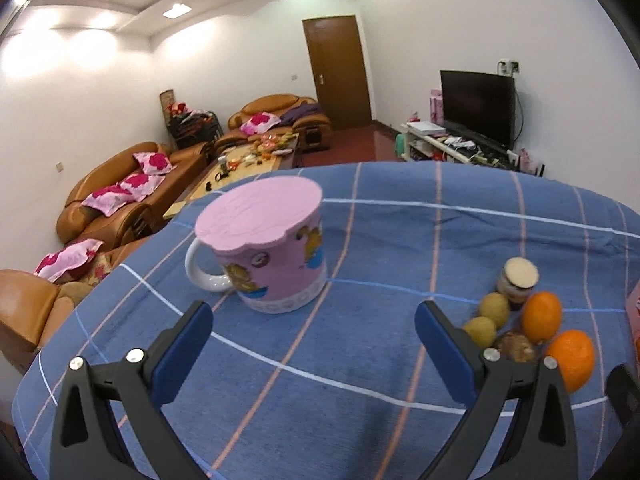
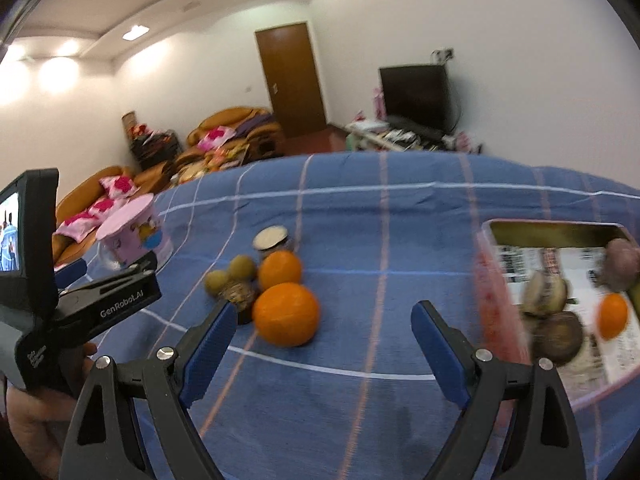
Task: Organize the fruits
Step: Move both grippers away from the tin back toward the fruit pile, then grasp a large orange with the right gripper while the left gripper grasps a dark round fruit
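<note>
A blue checked tablecloth [image 1: 360, 248] with pink and white lines covers the table, and a pink ceramic mug with a white handle [image 1: 276, 264] stands upright toward its far left edge, a flat pink lid [image 1: 260, 210] sitting on top. Further right, a small glass jar with a pale round lid [image 1: 517, 282] stands on the cloth. Beyond the table's far edge, brown leather sofas [image 1: 120, 196] carry pink floral cushions [image 1: 154, 163], a cluttered wooden coffee table [image 1: 248, 160] sits between them, a brown wooden door [image 1: 338, 72] is closed, and a dark flat television [image 1: 478, 108] stands on a white stand.
</note>
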A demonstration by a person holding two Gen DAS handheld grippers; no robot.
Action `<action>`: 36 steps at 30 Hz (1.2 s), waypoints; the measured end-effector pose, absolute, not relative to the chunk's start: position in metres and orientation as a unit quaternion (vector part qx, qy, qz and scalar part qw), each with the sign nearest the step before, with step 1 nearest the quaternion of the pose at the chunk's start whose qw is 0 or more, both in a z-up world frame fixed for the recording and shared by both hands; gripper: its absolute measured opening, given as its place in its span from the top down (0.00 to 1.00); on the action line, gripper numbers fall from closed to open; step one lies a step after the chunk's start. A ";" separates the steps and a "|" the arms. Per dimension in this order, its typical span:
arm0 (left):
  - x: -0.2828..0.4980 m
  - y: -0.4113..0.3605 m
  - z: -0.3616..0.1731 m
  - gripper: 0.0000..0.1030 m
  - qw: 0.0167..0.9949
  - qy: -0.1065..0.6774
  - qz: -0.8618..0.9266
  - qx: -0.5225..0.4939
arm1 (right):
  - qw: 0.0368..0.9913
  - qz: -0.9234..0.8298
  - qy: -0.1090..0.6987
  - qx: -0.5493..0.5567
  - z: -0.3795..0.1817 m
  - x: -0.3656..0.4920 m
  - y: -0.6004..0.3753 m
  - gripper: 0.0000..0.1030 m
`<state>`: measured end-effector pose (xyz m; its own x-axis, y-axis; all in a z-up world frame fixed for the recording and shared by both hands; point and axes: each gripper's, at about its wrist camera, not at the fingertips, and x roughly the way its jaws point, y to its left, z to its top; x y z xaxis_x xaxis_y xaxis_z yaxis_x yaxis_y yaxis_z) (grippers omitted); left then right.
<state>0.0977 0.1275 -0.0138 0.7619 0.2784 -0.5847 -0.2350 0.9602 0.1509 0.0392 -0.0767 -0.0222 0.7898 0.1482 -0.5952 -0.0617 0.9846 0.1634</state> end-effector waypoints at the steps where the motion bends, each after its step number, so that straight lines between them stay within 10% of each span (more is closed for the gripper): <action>1: 0.099 0.128 -0.015 0.00 0.937 0.320 0.137 0.033 | 0.940 0.059 0.328 0.067 -0.024 0.044 -0.073 0.16; 6: 0.101 0.125 -0.019 0.00 0.935 0.331 0.125 0.034 | 0.923 0.069 0.374 0.059 -0.035 0.069 -0.055 0.41; 13: 0.100 0.121 -0.020 0.01 0.934 0.339 0.109 0.037 | 0.901 0.086 0.420 0.073 -0.049 0.087 -0.050 0.51; 36: 0.083 0.067 -0.025 0.51 0.911 0.390 -0.137 0.001 | 0.952 0.038 0.303 0.031 -0.011 0.002 -0.104 0.53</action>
<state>0.0830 0.0672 -0.0253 0.6589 -0.2485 -0.7100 0.2499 0.9626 -0.1050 0.0021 -0.1035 -0.0111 0.8134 0.0911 -0.5746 -0.0532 0.9952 0.0824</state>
